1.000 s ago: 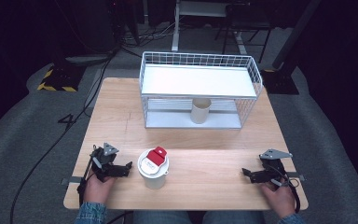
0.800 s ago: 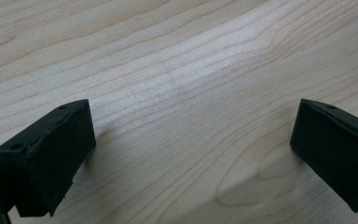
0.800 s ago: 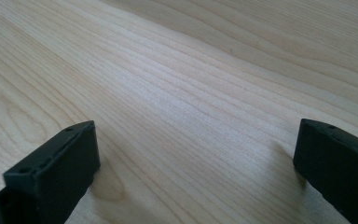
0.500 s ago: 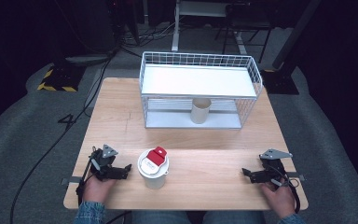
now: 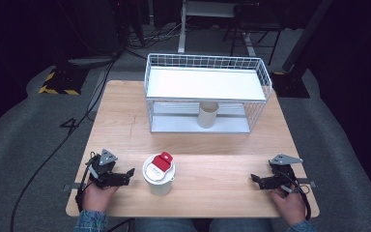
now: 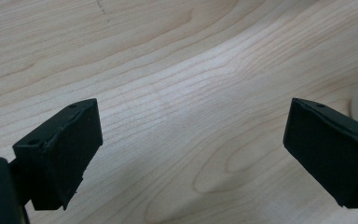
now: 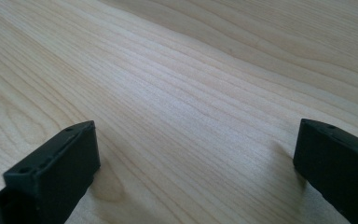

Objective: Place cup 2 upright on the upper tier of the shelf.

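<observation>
Wooden table [image 5: 222, 145] unchanged; left tool [image 5: 125, 175] and right tool [image 5: 257, 180] stay spread apart.

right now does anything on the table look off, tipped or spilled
Nothing stands out. The cup with the red-tabbed lid stands upright near the front edge, the tube stands upright under the wire rack, and no spill shows on the table. Both grippers, left and right, rest open and empty.

a white cup [image 5: 159, 175] with a red-tabbed lid stands at lower centre of the table [image 5: 212, 145], between both grippers.
</observation>
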